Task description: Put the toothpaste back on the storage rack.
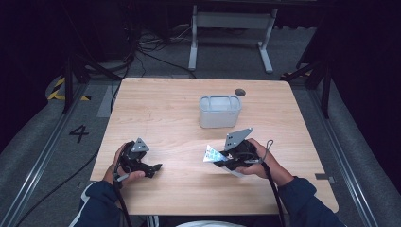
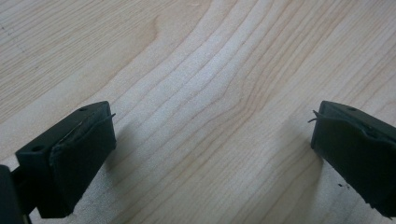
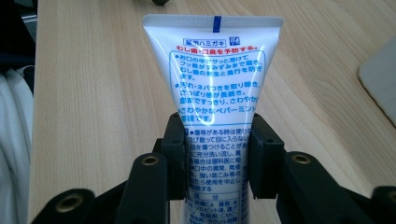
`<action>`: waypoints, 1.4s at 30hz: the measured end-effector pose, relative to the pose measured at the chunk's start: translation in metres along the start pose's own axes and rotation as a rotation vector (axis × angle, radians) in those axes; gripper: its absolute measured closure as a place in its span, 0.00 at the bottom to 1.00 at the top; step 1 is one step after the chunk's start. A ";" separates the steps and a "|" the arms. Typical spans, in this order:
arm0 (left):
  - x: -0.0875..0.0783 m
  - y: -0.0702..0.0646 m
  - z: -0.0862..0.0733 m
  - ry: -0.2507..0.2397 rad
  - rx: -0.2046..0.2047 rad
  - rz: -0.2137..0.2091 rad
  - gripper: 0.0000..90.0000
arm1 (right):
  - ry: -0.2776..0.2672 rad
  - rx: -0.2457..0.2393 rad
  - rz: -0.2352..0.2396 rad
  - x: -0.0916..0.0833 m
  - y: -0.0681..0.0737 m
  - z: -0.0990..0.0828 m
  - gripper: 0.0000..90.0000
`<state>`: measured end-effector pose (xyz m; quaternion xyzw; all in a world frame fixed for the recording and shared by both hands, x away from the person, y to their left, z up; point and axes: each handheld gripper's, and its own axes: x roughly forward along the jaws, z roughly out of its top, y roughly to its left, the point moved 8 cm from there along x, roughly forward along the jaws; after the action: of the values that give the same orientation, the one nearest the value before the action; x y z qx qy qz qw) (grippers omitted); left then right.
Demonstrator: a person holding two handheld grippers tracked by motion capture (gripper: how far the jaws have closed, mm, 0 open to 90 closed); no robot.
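We hold a white plastic toothpaste tube (image 3: 215,107) with blue and red print in our right claw (image 3: 215,156).

Its jaws are clamped on the tube's lower body, lifting it above the pale wooden table (image 1: 156,113) near the white box (image 1: 220,111). Our left claw (image 2: 212,149) rests wide open, with nothing between its jaws.

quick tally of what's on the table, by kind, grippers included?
Grippers: 2, the left gripper open above bare wood, the right gripper shut on the tube
Toothpaste tubes: 1, the white tube
Bins: 1, the grey bin at mid-table
Total: 4
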<state>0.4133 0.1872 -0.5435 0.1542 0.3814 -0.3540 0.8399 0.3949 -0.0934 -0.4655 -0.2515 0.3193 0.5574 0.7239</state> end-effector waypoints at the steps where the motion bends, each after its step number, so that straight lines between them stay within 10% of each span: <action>1: 0.000 0.000 0.000 0.000 0.000 0.000 0.00 | -0.018 0.006 0.000 -0.004 -0.001 0.000 0.73; 42: 0.000 0.000 0.000 0.001 -0.001 -0.001 0.00 | -0.306 0.058 -0.138 -0.087 -0.034 0.011 0.73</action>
<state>0.4130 0.1871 -0.5436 0.1535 0.3822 -0.3543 0.8395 0.4144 -0.1503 -0.3931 -0.1639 0.2033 0.5290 0.8075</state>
